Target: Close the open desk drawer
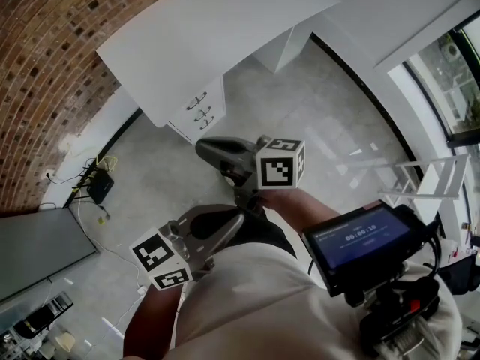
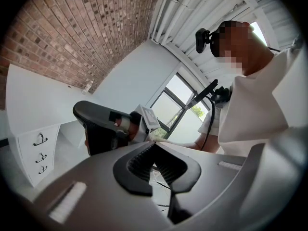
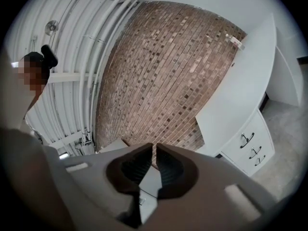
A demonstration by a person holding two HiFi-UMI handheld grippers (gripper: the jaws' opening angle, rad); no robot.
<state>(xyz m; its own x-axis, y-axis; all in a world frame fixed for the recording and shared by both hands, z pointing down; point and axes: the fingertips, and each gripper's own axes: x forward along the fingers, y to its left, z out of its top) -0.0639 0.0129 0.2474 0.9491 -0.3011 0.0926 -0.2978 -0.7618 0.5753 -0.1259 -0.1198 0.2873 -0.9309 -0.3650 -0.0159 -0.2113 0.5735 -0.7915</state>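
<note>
The white desk (image 1: 217, 21) stands against the brick wall, with its drawer unit (image 1: 199, 111) below the left end. The unit's three drawer fronts, each with a dark handle, look flush in every view; I cannot tell whether one is open. The same drawer unit (image 2: 40, 153) sits at the far left of the left gripper view, and the drawer unit (image 3: 252, 148) lies low on the right in the right gripper view. My right gripper (image 1: 210, 150) hovers over the floor short of the unit, shut and holding nothing. My left gripper (image 1: 217, 223) is held close to my body, tilted upward, shut and holding nothing.
A black box with tangled cables (image 1: 97, 186) lies on the floor by the wall at left. A grey tabletop (image 1: 37, 250) is at the lower left. A white step ladder (image 1: 427, 178) stands by the window at right. A screen device (image 1: 367, 235) hangs at my chest.
</note>
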